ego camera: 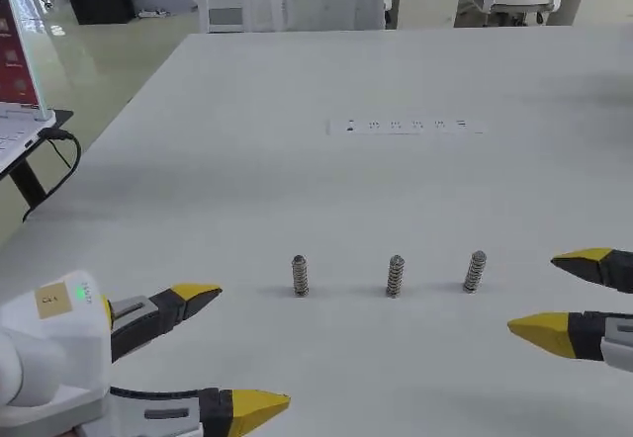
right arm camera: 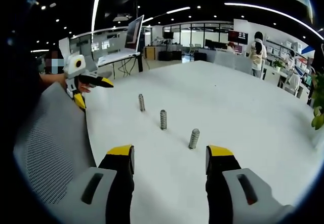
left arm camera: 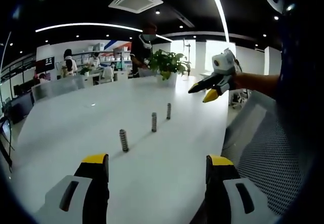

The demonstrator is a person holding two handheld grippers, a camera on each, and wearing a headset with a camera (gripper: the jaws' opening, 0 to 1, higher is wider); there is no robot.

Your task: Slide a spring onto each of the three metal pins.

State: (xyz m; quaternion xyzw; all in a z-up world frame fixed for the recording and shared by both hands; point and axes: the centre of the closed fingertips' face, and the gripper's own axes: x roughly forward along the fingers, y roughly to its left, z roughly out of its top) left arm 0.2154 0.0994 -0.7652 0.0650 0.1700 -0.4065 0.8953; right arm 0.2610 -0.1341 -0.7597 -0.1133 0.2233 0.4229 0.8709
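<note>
Three metal pins stand upright in a row on the white table, each with a spring coiled around it: the left pin (ego camera: pixel 300 275), the middle pin (ego camera: pixel 395 276) and the right pin (ego camera: pixel 475 271). My left gripper (ego camera: pixel 235 346) hovers open at the lower left, short of the left pin (left arm camera: pixel 123 140), nothing between its yellow-tipped jaws. My right gripper (ego camera: pixel 566 295) is open at the right edge, beside the right pin (right arm camera: pixel 194 138), holding nothing. In the left gripper view the right gripper (left arm camera: pixel 207 89) shows across the row; in the right gripper view the left gripper (right arm camera: pixel 90 88) does.
A white power strip (ego camera: pixel 406 126) lies on the table beyond the pins. A laptop (ego camera: pixel 15 111) sits on a side stand at far left with a cable hanging. Chairs stand past the table's far edge. People stand in the office background.
</note>
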